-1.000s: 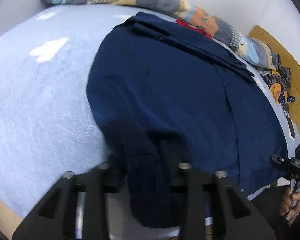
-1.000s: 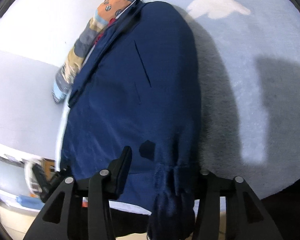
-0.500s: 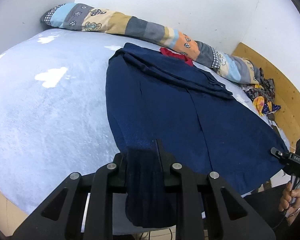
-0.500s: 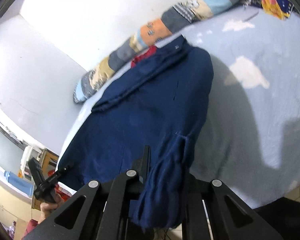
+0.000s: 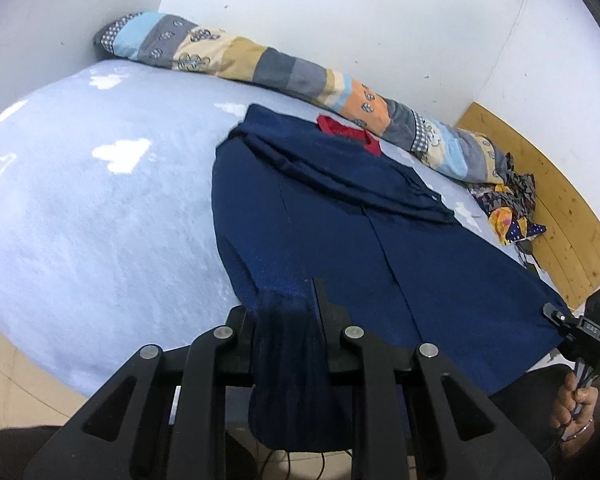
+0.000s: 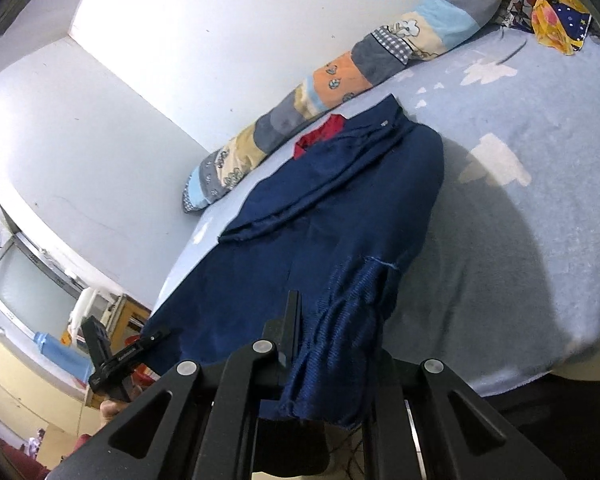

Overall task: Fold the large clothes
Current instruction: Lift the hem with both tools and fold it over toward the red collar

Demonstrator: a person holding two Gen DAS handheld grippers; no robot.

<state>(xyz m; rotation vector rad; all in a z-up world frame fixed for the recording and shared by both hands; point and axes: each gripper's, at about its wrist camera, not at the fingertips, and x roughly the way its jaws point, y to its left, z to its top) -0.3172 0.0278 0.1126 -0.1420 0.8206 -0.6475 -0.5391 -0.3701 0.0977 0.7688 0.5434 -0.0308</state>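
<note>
Both grippers, left gripper (image 5: 286,312) and right gripper (image 6: 332,344), had just clamped and lifted the coat (image 5: 340,220) hem at bottom centre, starting the fold.

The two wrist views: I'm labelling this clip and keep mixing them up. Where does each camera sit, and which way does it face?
Left wrist: on the left tool, facing down across the bed toward the long pillow; its fingers pinch the navy garment; the right tool shows far right.
Right wrist: on the right tool, facing across the same bed toward the pillow; it grips the garment; the left tool shows lower left.
Shared: garment, pillow, bed, red cloth.
</note>
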